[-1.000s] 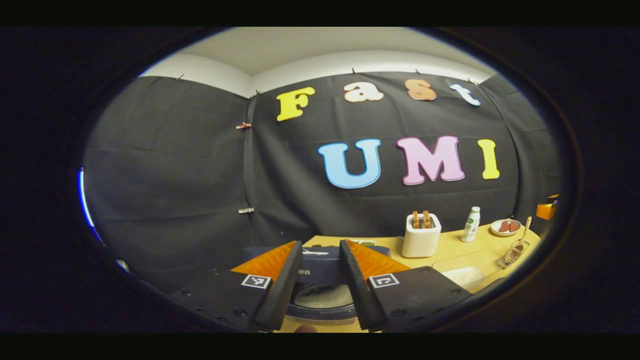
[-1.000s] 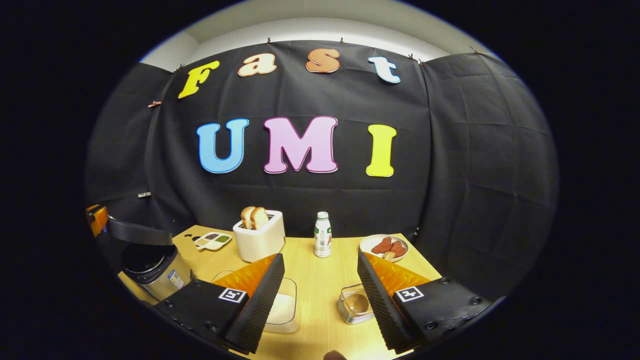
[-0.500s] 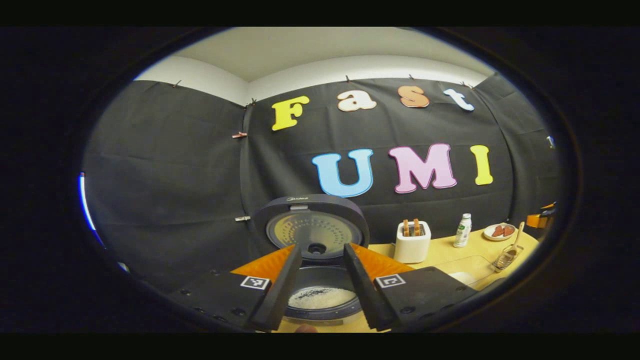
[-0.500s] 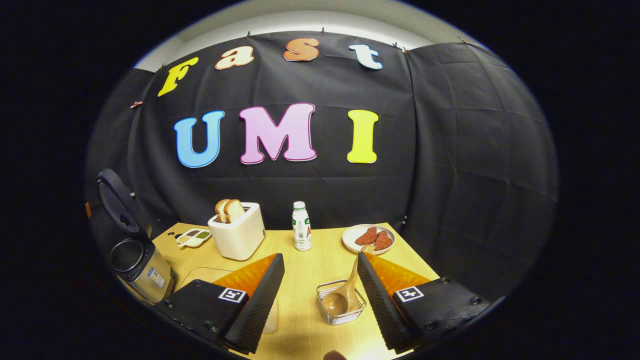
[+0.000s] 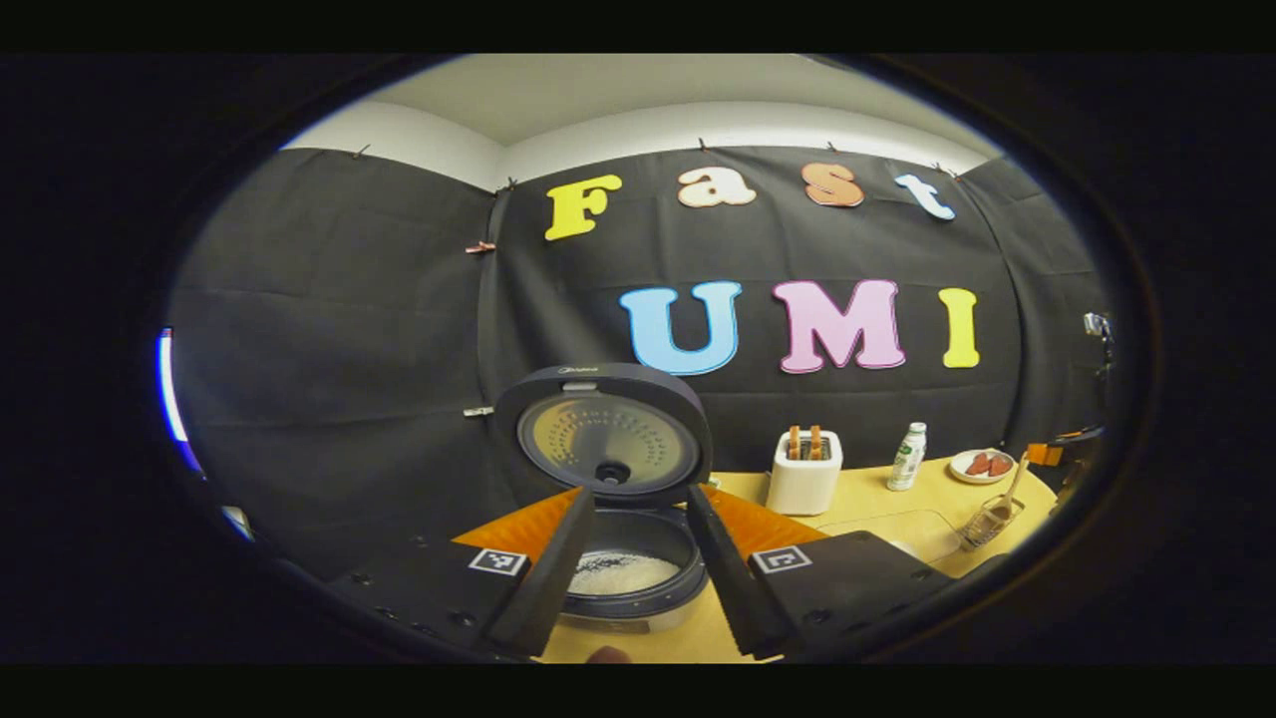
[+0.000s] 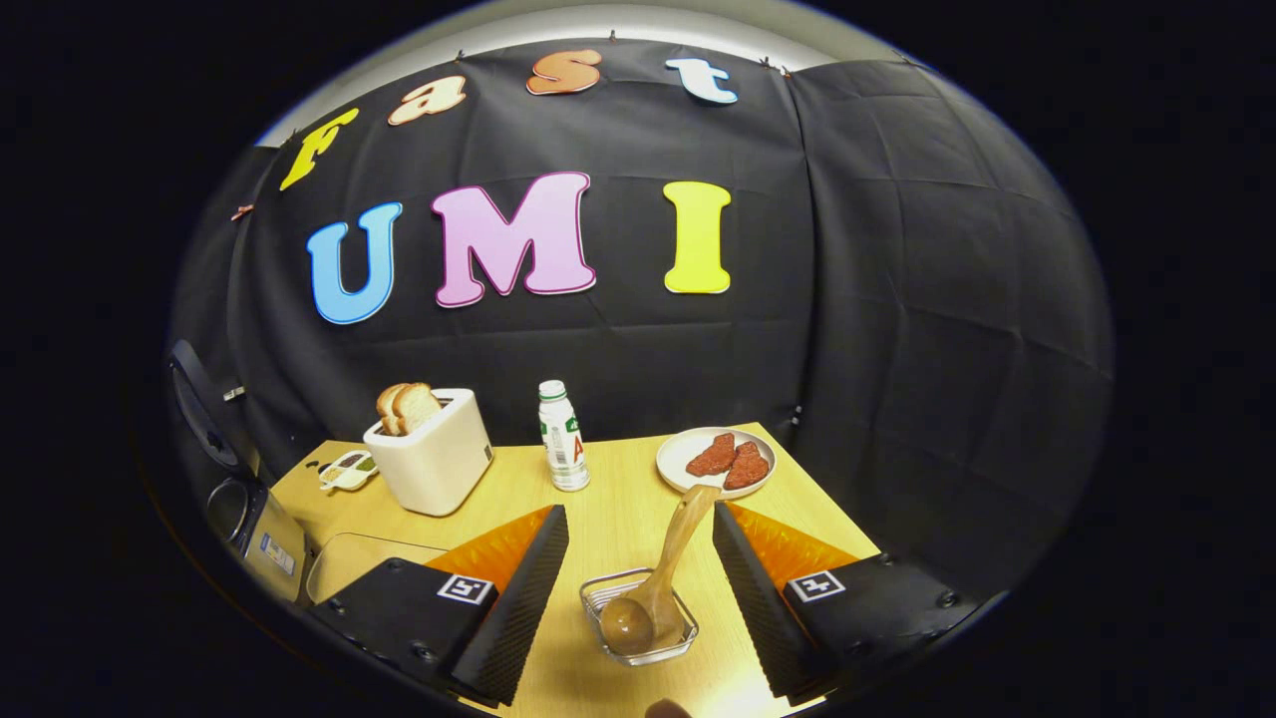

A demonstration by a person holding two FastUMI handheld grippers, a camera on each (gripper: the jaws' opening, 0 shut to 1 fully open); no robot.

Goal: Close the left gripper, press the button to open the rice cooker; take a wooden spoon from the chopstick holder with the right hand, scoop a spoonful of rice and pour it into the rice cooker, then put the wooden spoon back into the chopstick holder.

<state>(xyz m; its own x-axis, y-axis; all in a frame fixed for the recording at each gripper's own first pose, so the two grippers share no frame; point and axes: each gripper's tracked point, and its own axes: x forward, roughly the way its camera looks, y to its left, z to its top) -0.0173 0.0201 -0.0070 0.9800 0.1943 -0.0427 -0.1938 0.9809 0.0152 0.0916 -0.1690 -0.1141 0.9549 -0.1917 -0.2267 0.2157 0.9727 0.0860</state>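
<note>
Rice cooker [image 5: 618, 558], the dark round one with a silver body, is standing open right ahead of your left gripper [image 5: 638, 568], its round lid [image 5: 604, 434] tilted upright and white rice showing in the pot. A small brand mark sits on the lid's top edge, too small to read; the cooker's side sticker, seen in the right gripper view [image 6: 271, 551], is likewise too blurred. Since half a second ago the lid is showing higher and more fully, and the cooker is sitting a little farther from your left fingers, which are standing apart with nothing between them.

Your right gripper [image 6: 638, 578] is hanging over the light wooden table [image 6: 618, 519], released and wide, with the long brown wooden spoon [image 6: 663, 568] now lying between its fingers, untouched. The spoon's bowl is resting in the small wire chopstick holder [image 6: 640, 623], its handle leaning up toward the white plate of red meat slices [image 6: 718, 461]. Compared with a moment ago, holder and spoon are sitting more centrally between your fingers. A white toaster with bread [image 6: 431, 459] and a white bottle with a green-and-red label [image 6: 563, 439] are standing behind.
</note>
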